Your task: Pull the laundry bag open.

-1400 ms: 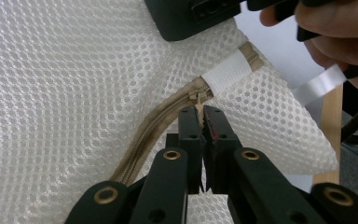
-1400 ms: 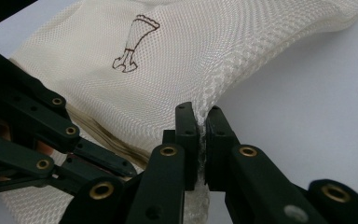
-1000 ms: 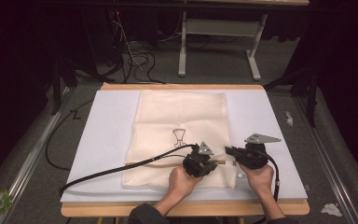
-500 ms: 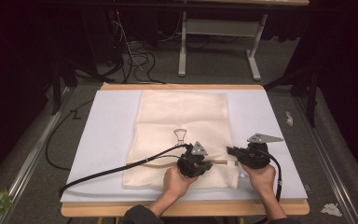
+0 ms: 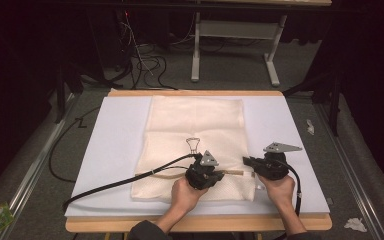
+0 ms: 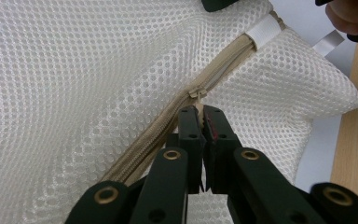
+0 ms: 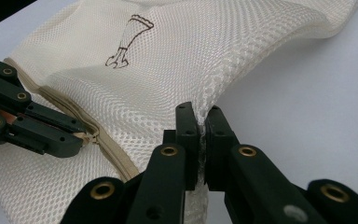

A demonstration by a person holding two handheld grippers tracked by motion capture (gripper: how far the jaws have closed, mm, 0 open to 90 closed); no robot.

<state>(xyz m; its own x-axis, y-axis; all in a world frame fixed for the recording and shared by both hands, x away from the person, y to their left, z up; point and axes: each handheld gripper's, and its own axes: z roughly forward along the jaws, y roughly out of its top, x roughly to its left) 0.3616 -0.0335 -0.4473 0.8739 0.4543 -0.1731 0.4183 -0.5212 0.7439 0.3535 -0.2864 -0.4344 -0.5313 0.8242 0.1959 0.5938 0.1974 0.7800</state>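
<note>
A cream mesh bag lies flat on the white table cover, with a tan zipper running along its near edge. My left gripper points right and is shut on the zipper pull, just behind the slider. My right gripper points left and is shut on the bag's mesh edge, lifting a ridge of fabric. In the right gripper view the left gripper sits at the zipper. A white tab marks the zipper's end.
A small brown drawing is printed on the bag's middle. The wooden table edge runs close under both hands. A black cable trails left from the left gripper. Table legs and cables stand on the floor beyond.
My left gripper has shifted a little to the left along the zipper line. The right gripper has kept still.
</note>
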